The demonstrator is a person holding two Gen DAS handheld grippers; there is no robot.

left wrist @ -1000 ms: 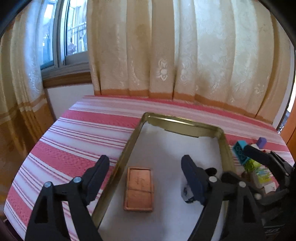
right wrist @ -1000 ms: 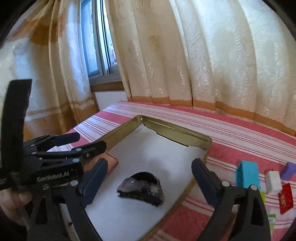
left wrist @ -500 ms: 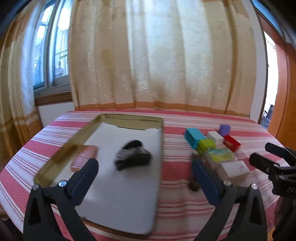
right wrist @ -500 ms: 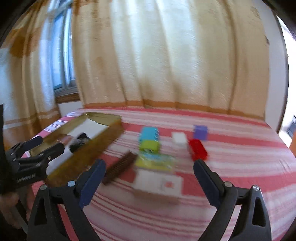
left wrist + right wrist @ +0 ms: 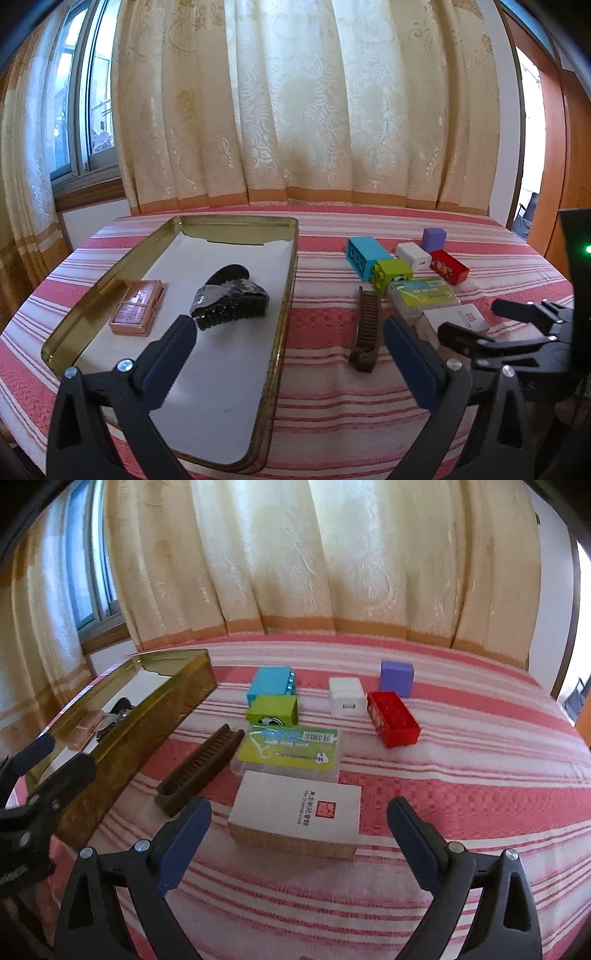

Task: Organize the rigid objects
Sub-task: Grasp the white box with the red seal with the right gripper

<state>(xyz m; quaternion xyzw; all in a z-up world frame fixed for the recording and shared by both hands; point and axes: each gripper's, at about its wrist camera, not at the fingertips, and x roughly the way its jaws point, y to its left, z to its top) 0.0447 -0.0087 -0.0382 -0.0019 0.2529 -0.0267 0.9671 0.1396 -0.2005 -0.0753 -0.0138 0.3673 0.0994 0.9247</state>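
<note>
A gold tin tray (image 5: pixel 291 258) (image 5: pixel 140 734) lined in white holds a copper compact (image 5: pixel 137 307) and a black hair claw (image 5: pixel 231 302). A brown comb (image 5: pixel 366 328) (image 5: pixel 201 770) lies on the cloth right of the tray. Beside it lie a green-labelled clear case (image 5: pixel 424 295) (image 5: pixel 288 751), a white box (image 5: pixel 295 812), a cyan block (image 5: pixel 271 683), a lime block (image 5: pixel 273 709), a white charger (image 5: pixel 345 699), a red block (image 5: pixel 393 718) and a purple block (image 5: pixel 396 677). My left gripper (image 5: pixel 290 354) is open and empty over the tray's near right edge. My right gripper (image 5: pixel 299 838) is open and empty, just above the white box.
The table has a red and white striped cloth (image 5: pixel 461 775). Cream curtains (image 5: pixel 314 110) hang behind it, with a window (image 5: pixel 77 103) at the left. The right gripper shows at the right of the left wrist view (image 5: pixel 517 332).
Both grippers have pulled back from the tray and swung right. The left view now takes in the whole table; the right gripper has come over the loose objects, close to the white box.
</note>
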